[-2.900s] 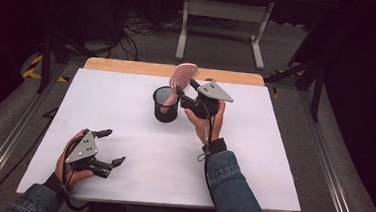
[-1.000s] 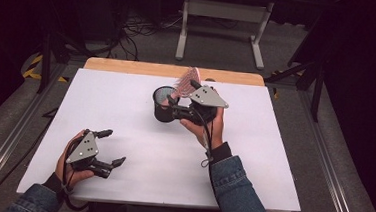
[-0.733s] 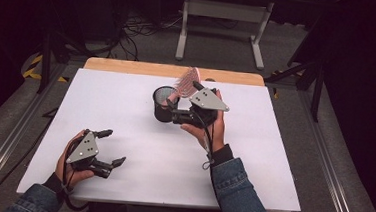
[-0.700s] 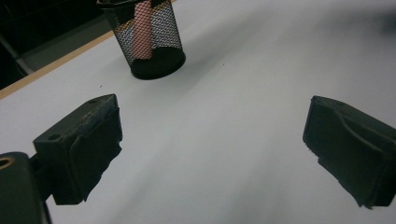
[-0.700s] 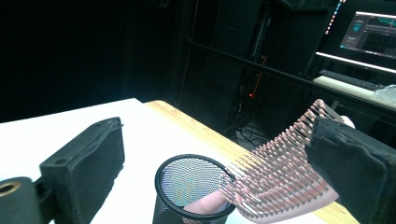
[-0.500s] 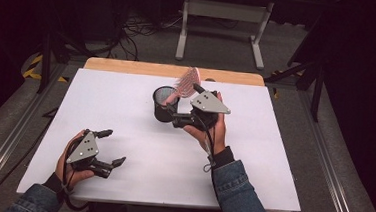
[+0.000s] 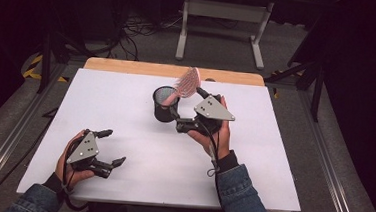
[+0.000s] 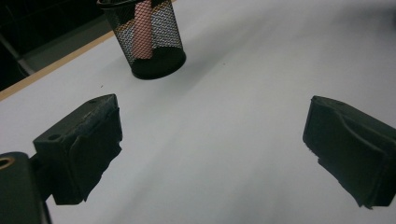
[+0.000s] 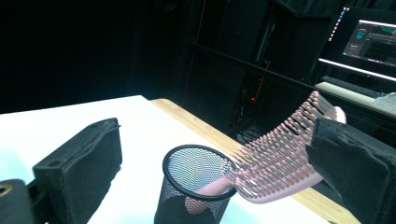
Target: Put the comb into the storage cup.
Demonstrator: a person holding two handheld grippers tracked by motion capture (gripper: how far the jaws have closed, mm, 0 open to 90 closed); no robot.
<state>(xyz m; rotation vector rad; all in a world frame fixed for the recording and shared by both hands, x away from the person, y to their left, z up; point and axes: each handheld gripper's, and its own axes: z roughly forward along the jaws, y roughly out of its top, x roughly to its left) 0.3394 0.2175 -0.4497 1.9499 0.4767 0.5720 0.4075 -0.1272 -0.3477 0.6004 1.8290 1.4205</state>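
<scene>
A black mesh cup stands at the back middle of the white table. A pink bristled hairbrush sits handle-down in it, its head leaning out over the rim to the right. My right gripper is open just right of the cup, its jaws wide apart and holding nothing. In the right gripper view the cup lies between the jaws and the brush head runs behind the right jaw. My left gripper rests open at the front left. From there the cup and brush handle are far ahead.
A wooden strip edges the table's far side. Beyond it are a grey stand and floor cables. A lit monitor glows in the dark background of the right gripper view.
The right gripper lowered the brush handle into the cup, let go and drew back a little toward me. The left gripper has stayed put.
</scene>
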